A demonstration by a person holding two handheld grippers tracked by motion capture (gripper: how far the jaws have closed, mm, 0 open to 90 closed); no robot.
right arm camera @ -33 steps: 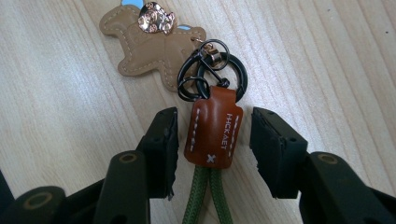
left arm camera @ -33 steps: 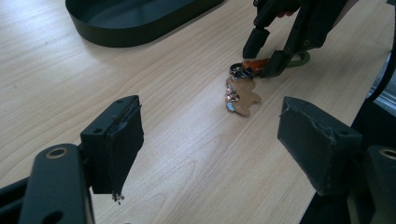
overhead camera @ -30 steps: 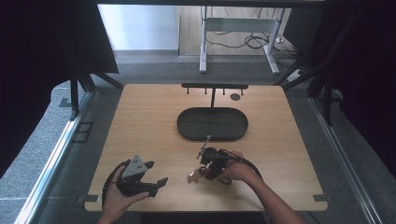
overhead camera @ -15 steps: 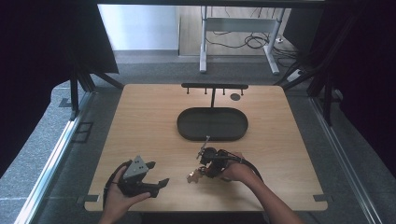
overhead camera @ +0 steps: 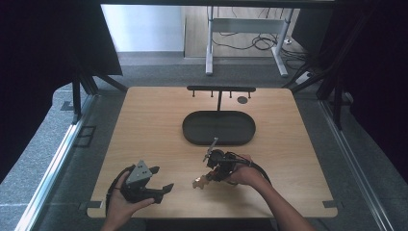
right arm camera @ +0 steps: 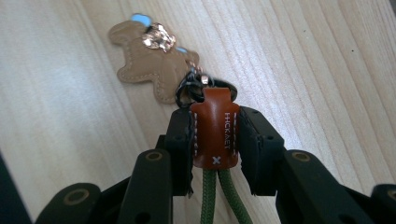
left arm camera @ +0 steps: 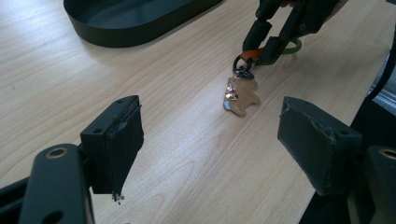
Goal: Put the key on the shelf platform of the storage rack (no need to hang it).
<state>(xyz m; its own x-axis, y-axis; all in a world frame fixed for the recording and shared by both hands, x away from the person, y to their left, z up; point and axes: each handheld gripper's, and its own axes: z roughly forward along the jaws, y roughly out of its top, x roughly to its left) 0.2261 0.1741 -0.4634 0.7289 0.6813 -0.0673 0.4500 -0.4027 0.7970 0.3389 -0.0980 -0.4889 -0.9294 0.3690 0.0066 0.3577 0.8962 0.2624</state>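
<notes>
A keychain lies on the wooden table: a tan leather bear charm, a dark metal ring, an orange-brown leather tab and a green cord. My right gripper is shut on the leather tab, both pads pressing its sides, while the bear rests flat on the wood. My left gripper stands open near the table's front left, jaws wide with nothing between them, pointing toward the charm from a short distance.
A black oval tray sits mid-table beyond the keychain. Behind it stands a black rack with small pegs, with a small dark disc to its right. The table's front edge lies close to both hands.
</notes>
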